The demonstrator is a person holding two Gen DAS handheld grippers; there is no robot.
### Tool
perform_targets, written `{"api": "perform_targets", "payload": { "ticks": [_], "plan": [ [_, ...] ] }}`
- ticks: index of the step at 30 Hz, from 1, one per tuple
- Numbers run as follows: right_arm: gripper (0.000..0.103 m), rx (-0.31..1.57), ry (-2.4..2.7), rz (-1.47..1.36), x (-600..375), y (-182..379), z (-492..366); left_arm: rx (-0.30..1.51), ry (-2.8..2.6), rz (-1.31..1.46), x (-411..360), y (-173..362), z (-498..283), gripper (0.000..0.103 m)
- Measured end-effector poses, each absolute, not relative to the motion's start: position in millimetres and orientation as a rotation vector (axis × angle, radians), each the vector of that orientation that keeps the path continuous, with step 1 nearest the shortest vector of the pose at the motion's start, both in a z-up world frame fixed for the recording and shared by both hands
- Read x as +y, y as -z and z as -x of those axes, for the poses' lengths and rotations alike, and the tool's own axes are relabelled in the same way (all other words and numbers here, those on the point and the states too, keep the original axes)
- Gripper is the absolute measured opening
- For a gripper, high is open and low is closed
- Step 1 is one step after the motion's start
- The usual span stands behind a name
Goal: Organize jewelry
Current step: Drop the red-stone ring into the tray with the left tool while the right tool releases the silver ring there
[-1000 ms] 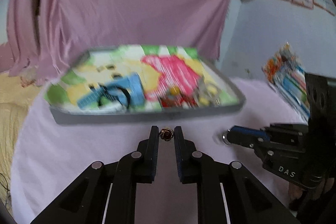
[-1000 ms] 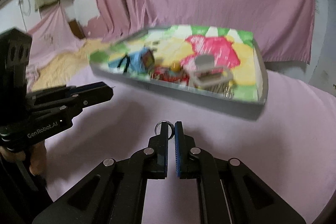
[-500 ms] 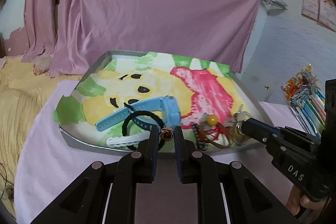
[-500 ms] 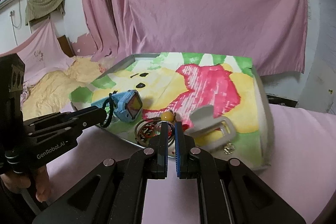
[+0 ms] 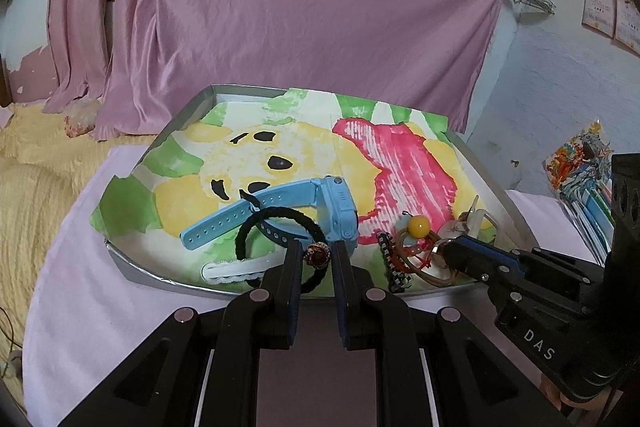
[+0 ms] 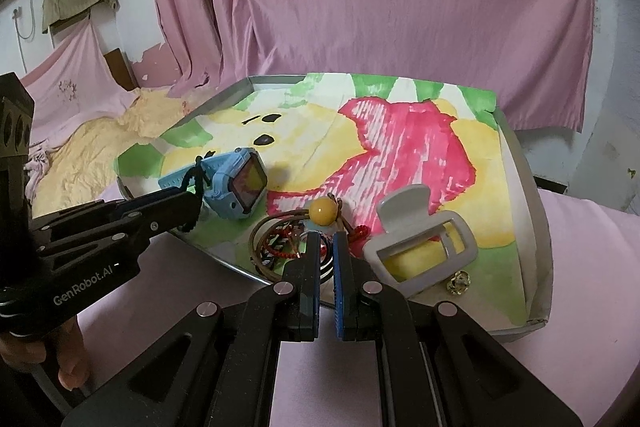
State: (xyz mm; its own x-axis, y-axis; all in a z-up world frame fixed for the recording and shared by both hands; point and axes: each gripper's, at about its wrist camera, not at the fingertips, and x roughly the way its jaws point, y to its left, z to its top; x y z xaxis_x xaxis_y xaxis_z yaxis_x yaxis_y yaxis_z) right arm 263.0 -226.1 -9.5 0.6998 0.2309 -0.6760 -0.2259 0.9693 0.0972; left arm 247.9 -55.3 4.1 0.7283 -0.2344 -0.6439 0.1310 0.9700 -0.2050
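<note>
Grey metal tray (image 5: 140,269) lined with a painted yellow, pink and green paper sheet (image 5: 280,163) sits on a pale pink cloth-covered surface (image 5: 80,291).

Near the tray's front left edge: a white scalloped hair clip (image 5: 232,271), a black elastic hair band (image 5: 276,217), and a light blue child's wristwatch (image 5: 320,203) on its side, strap crossing the band.

The left gripper (image 5: 317,254) pinches a small reddish-brown patterned bead (image 5: 317,254) between its fingertips, over the tray's front edge.

Right of it lies a tangle of cord bracelets with a round yellow bead (image 5: 418,225).

The right gripper (image 6: 327,247) is clamped on a thin silver metal ring (image 6: 325,254) above that tangle at the tray's front edge.

A large white plastic hair claw (image 6: 420,241) lies toward the tray's front right corner, a small clear crystal charm (image 6: 458,283) just beside it.
</note>
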Motion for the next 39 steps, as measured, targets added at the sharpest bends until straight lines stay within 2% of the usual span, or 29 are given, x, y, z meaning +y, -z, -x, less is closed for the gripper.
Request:
{"api": "perform_targets", "payload": {
  "ticks": [8,12,13,16,17,23,25,27,28,29,33,36,39],
  "plan": [
    [0.007,0.761,-0.247,-0.011,-228,10,-263,0.728,0.202,0.15,-56,-4,-247,0.014],
    [0.013,0.754,-0.236,-0.021,-230,10,-261,0.722,0.2,0.156,-54,-4,-246,0.016],
    [0.019,0.749,-0.237,-0.028,-231,9,-260,0.718,0.199,0.161,-53,-4,-245,0.018],
    [0.04,0.727,-0.233,-0.033,-232,6,-255,0.698,0.195,0.173,-51,-6,-242,0.041],
    [0.041,0.719,-0.232,-0.033,-232,5,-254,0.69,0.192,0.18,-49,-7,-240,0.046],
    [0.041,0.644,-0.199,-0.037,-237,-3,-242,0.672,0.177,0.194,-43,-11,-234,0.046],
    [0.042,0.616,-0.185,-0.039,-239,-6,-238,0.662,0.172,0.192,-42,-12,-232,0.051],
    [0.049,0.594,-0.17,-0.043,-241,-9,-234,0.646,0.163,0.188,-41,-14,-227,0.061],
    [0.056,0.581,-0.162,-0.048,-243,-10,-232,0.635,0.155,0.185,-40,-15,-224,0.063],
    [0.059,0.572,-0.158,-0.053,-245,-11,-230,0.627,0.15,0.183,-39,-17,-222,0.066],
    [0.065,0.534,-0.137,-0.07,-251,-16,-220,0.582,0.123,0.181,-34,-22,-210,0.082],
    [0.075,0.496,-0.125,-0.091,-256,-19,-210,0.528,0.112,0.185,-29,-26,-196,0.092],
    [0.078,0.46,-0.116,-0.104,-259,-22,-201,0.487,0.103,0.192,-24,-30,-186,0.095]
  ]
}}
